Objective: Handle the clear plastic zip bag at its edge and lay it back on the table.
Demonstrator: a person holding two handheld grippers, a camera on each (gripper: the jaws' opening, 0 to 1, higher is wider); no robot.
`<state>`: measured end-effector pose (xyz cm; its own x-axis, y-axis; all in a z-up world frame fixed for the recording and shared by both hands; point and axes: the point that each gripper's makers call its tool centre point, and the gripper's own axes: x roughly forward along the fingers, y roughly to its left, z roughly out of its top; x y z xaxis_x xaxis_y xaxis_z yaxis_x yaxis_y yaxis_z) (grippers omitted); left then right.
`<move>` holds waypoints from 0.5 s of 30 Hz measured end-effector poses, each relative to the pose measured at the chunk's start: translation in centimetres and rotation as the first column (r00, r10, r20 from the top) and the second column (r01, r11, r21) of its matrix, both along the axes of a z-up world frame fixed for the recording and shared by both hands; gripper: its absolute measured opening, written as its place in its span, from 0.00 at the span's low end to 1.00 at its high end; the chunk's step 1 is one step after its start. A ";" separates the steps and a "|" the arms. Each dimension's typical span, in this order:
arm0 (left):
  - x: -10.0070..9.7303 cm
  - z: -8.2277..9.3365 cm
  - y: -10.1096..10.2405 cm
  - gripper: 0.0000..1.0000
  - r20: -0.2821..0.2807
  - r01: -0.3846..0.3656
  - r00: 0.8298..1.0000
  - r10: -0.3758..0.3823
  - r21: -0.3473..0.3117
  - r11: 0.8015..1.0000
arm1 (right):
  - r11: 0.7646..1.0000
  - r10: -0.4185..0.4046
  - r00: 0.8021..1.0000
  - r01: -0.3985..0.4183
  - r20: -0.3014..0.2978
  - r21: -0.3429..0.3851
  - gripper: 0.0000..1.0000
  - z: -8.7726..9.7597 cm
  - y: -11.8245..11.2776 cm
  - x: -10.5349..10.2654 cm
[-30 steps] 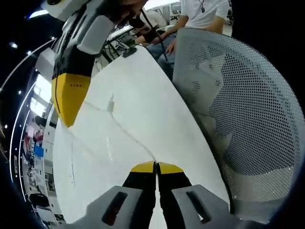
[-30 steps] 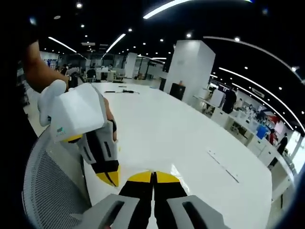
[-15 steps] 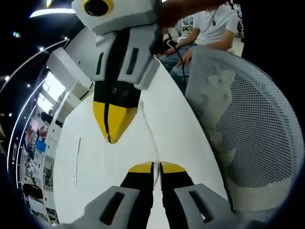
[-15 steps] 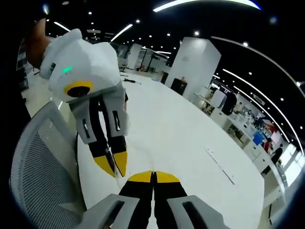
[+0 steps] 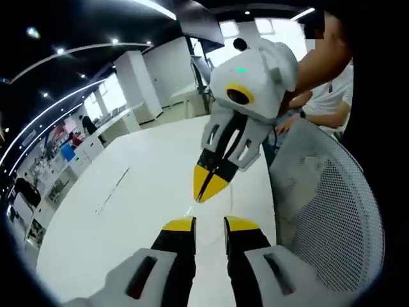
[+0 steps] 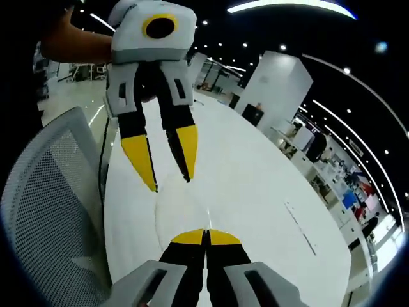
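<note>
Left gripper (image 5: 209,223) jaws parted, holding nothing; right gripper (image 6: 206,236) jaws pressed together on the zip bag's (image 6: 208,214) edge above the white counter (image 6: 255,185).

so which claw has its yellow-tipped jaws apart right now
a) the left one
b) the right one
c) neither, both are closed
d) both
a: in the right gripper view the left claw shows a clear gap between its yellow tips, and its own view shows the same gap, while the right claw has its tips pressed together over the white table.
</note>
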<state>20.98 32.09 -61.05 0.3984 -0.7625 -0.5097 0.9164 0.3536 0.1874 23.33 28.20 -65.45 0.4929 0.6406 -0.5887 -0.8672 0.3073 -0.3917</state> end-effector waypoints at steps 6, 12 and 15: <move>-0.6 -0.5 2.7 0.21 -0.029 -0.095 0.995 0.094 -0.029 0.995 | 1.000 0.014 1.000 -0.014 -0.002 -0.013 0.00 -0.9 0.1 -0.1; -1.5 -1.0 4.8 0.27 -0.078 -0.216 0.975 0.209 -0.096 0.972 | 0.999 0.038 0.999 -0.037 0.013 -0.036 0.00 -1.9 0.2 -0.1; -2.2 -1.5 5.2 0.29 -0.092 -0.250 0.966 0.240 -0.105 0.963 | 0.997 0.053 0.998 -0.051 0.035 -0.063 0.00 -2.5 0.1 0.2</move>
<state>18.82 37.33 -62.56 0.5430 -0.7018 -0.4612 0.8091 0.5842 0.0637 23.49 28.26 -67.96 0.4818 0.6287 -0.6104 -0.8662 0.2366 -0.4401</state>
